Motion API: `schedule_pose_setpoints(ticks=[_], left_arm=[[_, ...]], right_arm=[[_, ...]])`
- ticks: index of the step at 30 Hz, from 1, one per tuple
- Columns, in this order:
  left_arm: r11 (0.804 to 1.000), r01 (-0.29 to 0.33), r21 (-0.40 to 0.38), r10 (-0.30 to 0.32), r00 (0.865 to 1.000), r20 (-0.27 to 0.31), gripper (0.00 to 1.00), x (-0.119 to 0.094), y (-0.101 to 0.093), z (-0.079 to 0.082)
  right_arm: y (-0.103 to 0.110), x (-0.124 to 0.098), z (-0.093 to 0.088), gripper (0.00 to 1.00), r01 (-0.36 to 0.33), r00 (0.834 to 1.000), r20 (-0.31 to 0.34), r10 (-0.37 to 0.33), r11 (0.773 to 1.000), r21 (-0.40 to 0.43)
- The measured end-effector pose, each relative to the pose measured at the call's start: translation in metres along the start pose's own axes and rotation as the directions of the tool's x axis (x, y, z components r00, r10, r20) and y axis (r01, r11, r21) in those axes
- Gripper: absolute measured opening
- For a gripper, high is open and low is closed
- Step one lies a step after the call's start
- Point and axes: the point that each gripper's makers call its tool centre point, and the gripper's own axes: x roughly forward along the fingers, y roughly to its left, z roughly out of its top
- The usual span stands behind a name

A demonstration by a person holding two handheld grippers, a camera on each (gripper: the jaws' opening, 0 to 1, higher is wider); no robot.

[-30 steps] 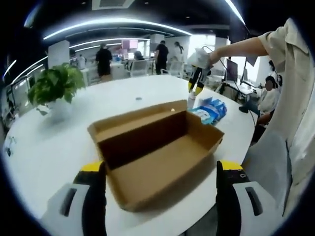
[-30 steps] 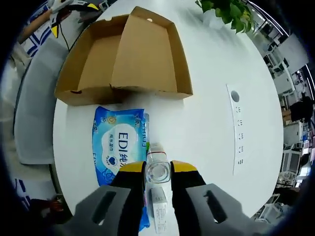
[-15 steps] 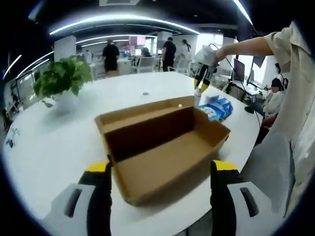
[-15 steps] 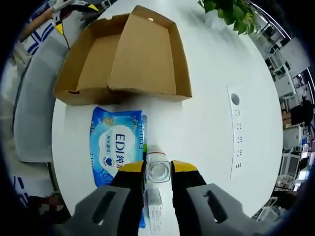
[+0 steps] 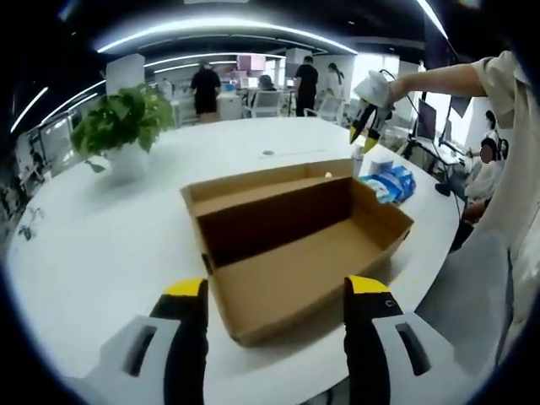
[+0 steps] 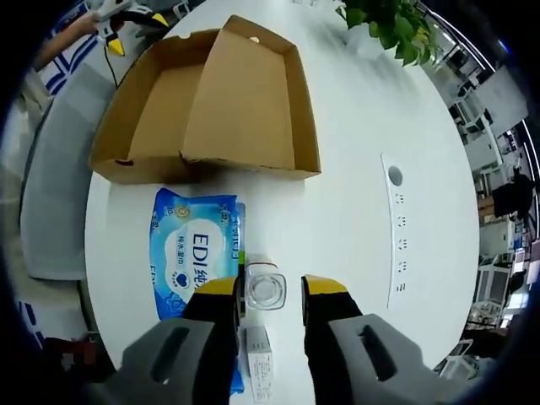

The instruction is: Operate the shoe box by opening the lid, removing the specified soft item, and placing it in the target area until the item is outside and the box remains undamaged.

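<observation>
Right gripper view: the right gripper [image 6: 270, 291] has spread its jaws since half a second ago, letting go of the small clear bottle [image 6: 264, 290], which stands between them on the table [image 6: 354, 202]. Just left lies the blue wipes pack [image 6: 192, 253], outside the box; beyond it the open shoe box [image 6: 211, 101]. Removal looks done. Left gripper view adds the left gripper [image 5: 274, 295], jaws apart and empty, before the box's bare interior.
</observation>
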Motion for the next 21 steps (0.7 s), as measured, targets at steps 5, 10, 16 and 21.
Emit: schedule_pose_setpoints(ticks=[5,10,16,21], left_arm=[[0.999,-0.033,-0.015,0.033,0.999,-0.007,0.55,-0.001,0.007,-0.003],[0.997,-0.076,-0.032,0.075,0.997,-0.028,0.47,-0.002,0.015,-0.008],[0.989,-0.126,-0.08,0.122,0.991,-0.05,0.36,-0.003,0.025,-0.016],[0.976,-0.165,-0.143,0.156,0.985,-0.068,0.25,-0.004,0.034,-0.025]], right_arm=[[-0.005,-0.008,0.012,0.26,0.036,0.998,0.041,-0.037,0.999,0.025],[-0.008,-0.015,0.032,0.26,0.064,0.991,0.111,-0.079,0.989,0.133],[-0.004,-0.019,0.059,0.25,0.05,0.98,0.175,-0.099,0.964,0.262],[0.004,-0.007,0.078,0.26,-0.007,0.971,0.221,-0.089,0.916,0.4]])
